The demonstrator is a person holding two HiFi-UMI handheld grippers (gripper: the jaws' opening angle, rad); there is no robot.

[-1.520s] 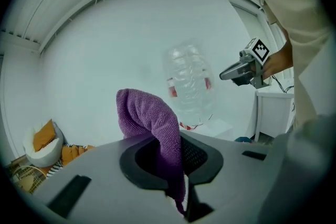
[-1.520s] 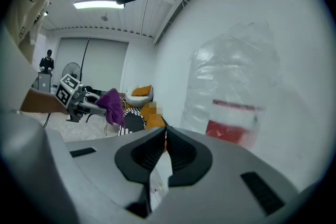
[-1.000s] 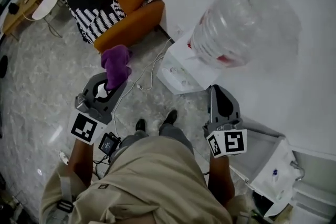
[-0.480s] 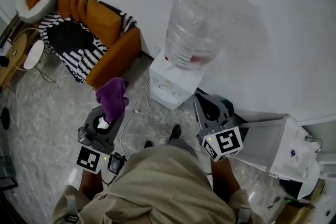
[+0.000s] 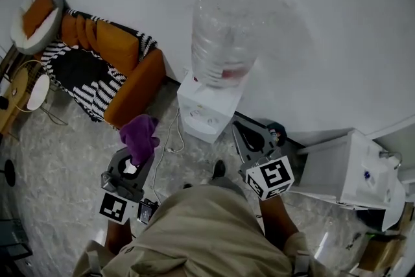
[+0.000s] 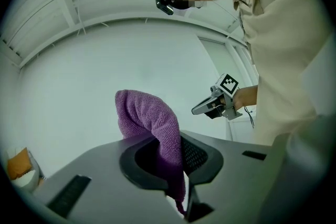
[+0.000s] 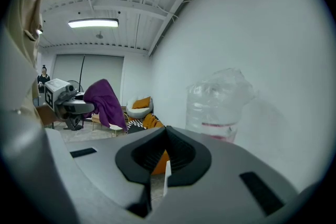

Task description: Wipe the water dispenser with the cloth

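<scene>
The water dispenser (image 5: 202, 112) is a white box by the wall with a big clear bottle (image 5: 224, 36) on top. My left gripper (image 5: 134, 156) is shut on a purple cloth (image 5: 139, 135) that stands up out of its jaws, low and left of the dispenser. From the left gripper view the cloth (image 6: 152, 120) droops over the left gripper (image 6: 177, 160). My right gripper (image 5: 241, 130) is shut and holds nothing, just right of the dispenser's front. In the right gripper view the bottle (image 7: 218, 107) rises beyond the right gripper (image 7: 165, 134), with the cloth (image 7: 102, 99) at left.
An orange sofa (image 5: 133, 74) with a striped blanket (image 5: 91, 84) stands left of the dispenser. A white cable (image 5: 172, 134) trails over the marble floor. A white cabinet (image 5: 353, 168) sits at the right. The person's shoe (image 5: 219, 169) is near the dispenser's base.
The head view has swung: dispenser and sofa now sit further left in frame, and more of the white cabinet shows. Both grippers hold much the same pose, and the cloth stays in the left one.
</scene>
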